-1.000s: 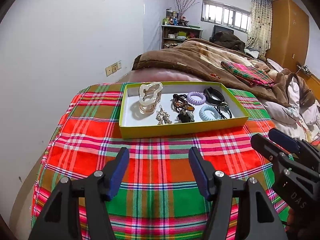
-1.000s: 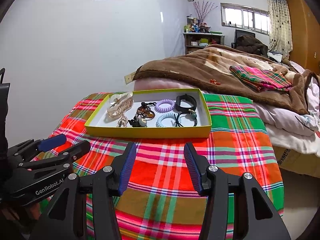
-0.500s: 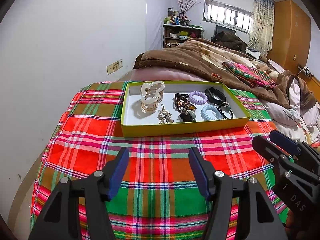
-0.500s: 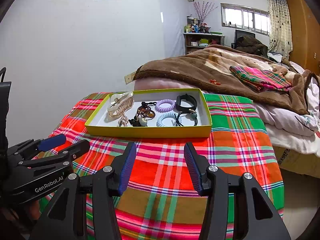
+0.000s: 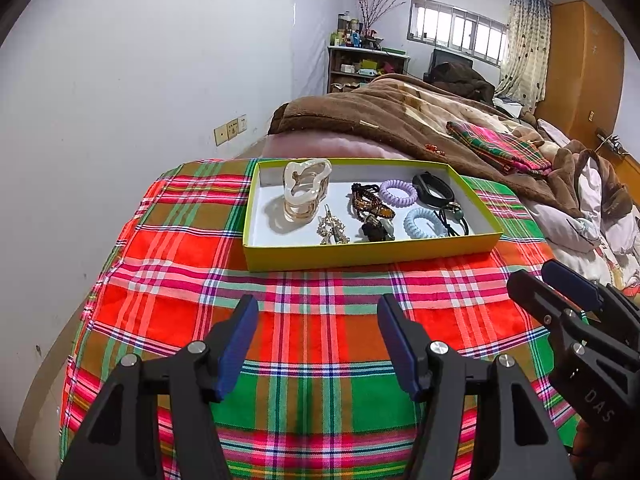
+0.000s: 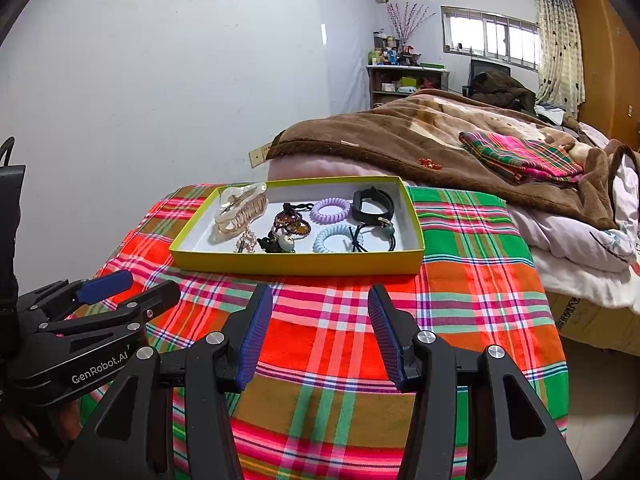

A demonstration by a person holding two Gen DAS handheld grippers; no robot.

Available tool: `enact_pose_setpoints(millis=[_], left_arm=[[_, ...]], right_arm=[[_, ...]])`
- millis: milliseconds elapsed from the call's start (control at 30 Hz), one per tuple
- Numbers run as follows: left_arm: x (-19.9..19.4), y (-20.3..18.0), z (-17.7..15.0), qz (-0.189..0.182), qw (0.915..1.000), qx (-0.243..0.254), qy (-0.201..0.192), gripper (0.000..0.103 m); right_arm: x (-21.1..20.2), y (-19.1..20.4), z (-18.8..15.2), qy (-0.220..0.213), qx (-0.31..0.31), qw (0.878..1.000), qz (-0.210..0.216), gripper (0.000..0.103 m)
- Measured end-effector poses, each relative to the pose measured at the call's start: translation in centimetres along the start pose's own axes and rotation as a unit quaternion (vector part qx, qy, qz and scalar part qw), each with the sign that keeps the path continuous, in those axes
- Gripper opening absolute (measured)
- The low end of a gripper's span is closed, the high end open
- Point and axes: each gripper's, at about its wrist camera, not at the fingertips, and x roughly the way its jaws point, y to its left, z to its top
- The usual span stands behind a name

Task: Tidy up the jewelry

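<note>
Nearest to each camera, both grippers hang over the front part of the checked cloth (image 5: 312, 320), and neither one touches it. On the left gripper (image 5: 318, 338) the two blue fingers stand wide apart with nothing between them. It is the same with the right gripper (image 6: 320, 330): wide open and holding nothing. Each camera cuts off the back ends of its own gripper at the bottom edge.

Past the fingers, near the far edge of the cloth, sits a flat yellow box (image 5: 360, 254) with a white inside. All the jewelry lies in it. At the box's left end stands a big pale hair claw (image 5: 306, 190). Beside it lies a small sparkly clip (image 5: 332, 230), too small to make out well. In the middle there is a brown beaded piece (image 5: 370, 202) and a dark lump (image 5: 376, 232) that is hard to name. Toward the right end lie a purple coil hair tie (image 5: 398, 192), a light blue coil hair tie (image 5: 424, 222), a black band (image 5: 434, 190) and thin black elastic ties (image 5: 454, 218) in a tangle.

Behind the box, a brown blanket (image 5: 380, 120) covers a bed.
</note>
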Motion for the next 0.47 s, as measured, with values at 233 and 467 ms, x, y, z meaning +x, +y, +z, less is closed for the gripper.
enact_pose_setpoints(millis=[233, 467], left_arm=[[-0.05, 0.07, 0.0, 0.002, 1.0, -0.003, 0.001, 0.064], [-0.02, 0.07, -0.06, 0.003, 1.0, -0.004, 0.004, 0.064]], right_arm=[[0.0, -0.05, -0.09, -0.001, 0.0, 1.0, 0.0, 0.051], [-0.03, -0.08, -0.06, -0.001, 0.0, 1.0, 0.0, 0.05]])
